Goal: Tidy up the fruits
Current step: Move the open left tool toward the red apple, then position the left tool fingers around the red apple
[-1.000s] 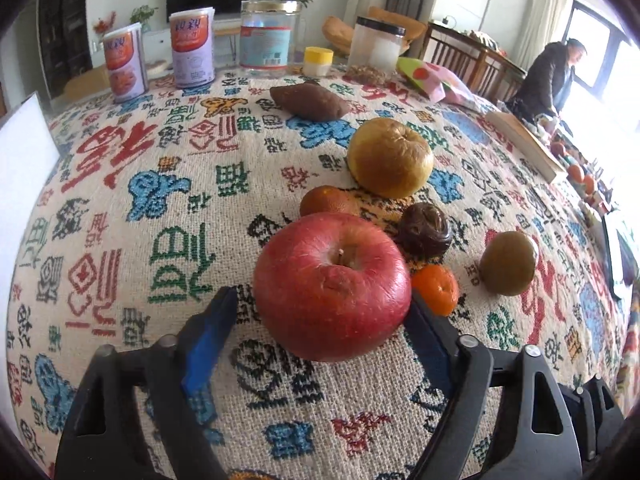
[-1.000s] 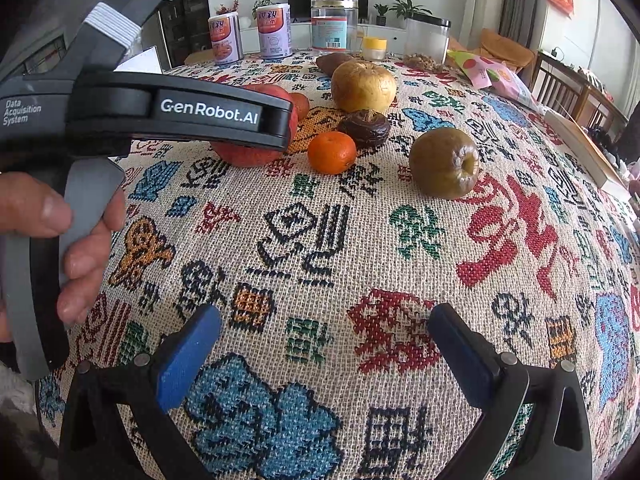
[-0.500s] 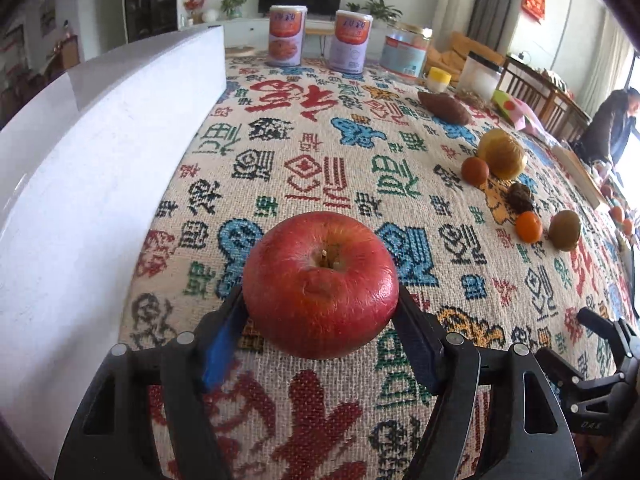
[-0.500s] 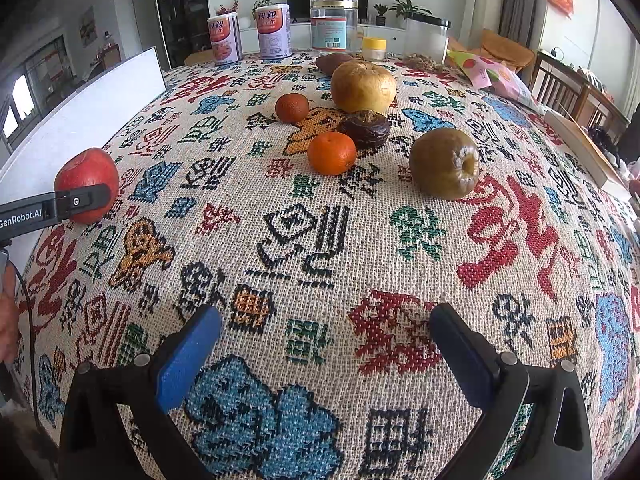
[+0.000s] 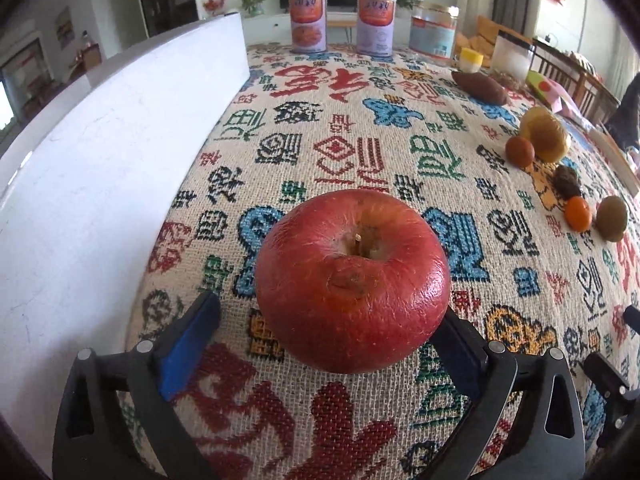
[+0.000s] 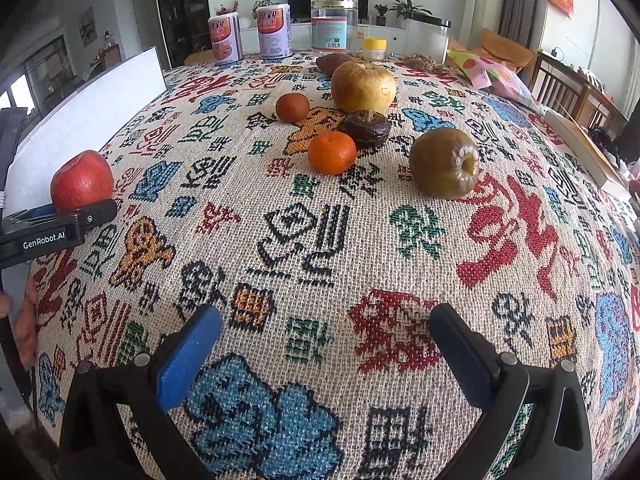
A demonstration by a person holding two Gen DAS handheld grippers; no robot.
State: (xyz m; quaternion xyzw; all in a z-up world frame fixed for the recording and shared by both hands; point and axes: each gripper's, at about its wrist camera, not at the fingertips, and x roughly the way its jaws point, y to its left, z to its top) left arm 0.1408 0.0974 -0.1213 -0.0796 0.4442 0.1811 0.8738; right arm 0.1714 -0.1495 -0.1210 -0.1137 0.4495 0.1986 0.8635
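The left gripper (image 5: pixel 328 340) stands with its jaws spread wide, having just been opening around a red apple (image 5: pixel 352 280) that sits on the patterned tablecloth (image 5: pixel 360 152) between them. The left blue pad is clearly apart from the fruit; whether the right pad touches it cannot be told. The apple rests near the table's left edge, beside a white board (image 5: pixel 100 168) that runs along that side. The right gripper (image 6: pixel 326 354) hovers with jaws open and nothing between them, near the front edge. Toward the middle of the table lie a small orange (image 6: pixel 332 153), a dark wrinkled fruit (image 6: pixel 367 128), a brownish-green apple (image 6: pixel 445 163), a yellow pear (image 6: pixel 363 86) and a reddish-brown fruit (image 6: pixel 293 107). Tins and jars line the far edge.
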